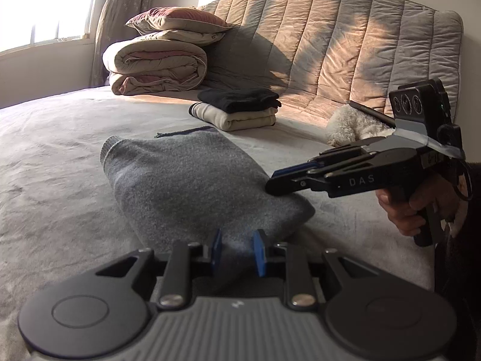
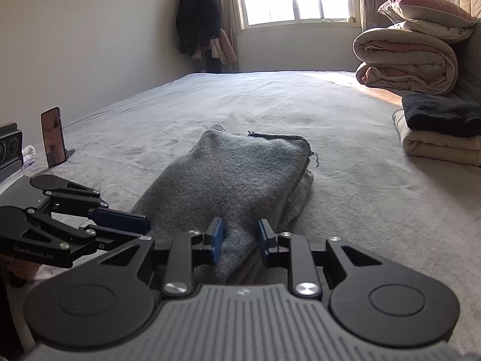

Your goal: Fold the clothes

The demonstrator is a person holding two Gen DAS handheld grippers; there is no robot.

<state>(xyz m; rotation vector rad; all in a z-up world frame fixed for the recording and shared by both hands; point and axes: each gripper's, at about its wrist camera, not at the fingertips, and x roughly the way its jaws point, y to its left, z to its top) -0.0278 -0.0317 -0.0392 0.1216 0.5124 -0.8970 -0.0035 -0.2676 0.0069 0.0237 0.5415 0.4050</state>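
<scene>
- Grey knit garment: lies on the bed as a compact, layered bundle. Doubled edges show along its side at 3 o'clock in the right wrist view, and a ribbed cuff or hem pokes out at the far end, at 12 o'clock. It reads as already folded at least once.
- Folded stack: a black piece lies on a cream piece, squared up near the headboard, at about 1 o'clock from the grey garment in the left wrist view — well apart from it. These two lie as the task wants them.
- Left gripper: jaws part-open, blue pads either side of the near corner of the grey garment. No cloth is seen pinched between them; I judge it holds nothing, though contact underneath cannot be told.
- Right gripper: jaws likewise part-open, astride the near end of the garment, nothing clamped. In the left wrist view its fingertips sit on or just above the garment's edge at 3 o'clock.
- Progress, as a judgement: two pieces are done and stacked; the grey piece is folded down to a bundle somewhat longer than the stacked ones. The scene fits either a further fold being due or a finished bundle awaiting transfer to the stack — the pictures do not settle which.
- No other loose clothing shows on the bed; rolled quilts and a pillow sit at 2 o'clock.
</scene>
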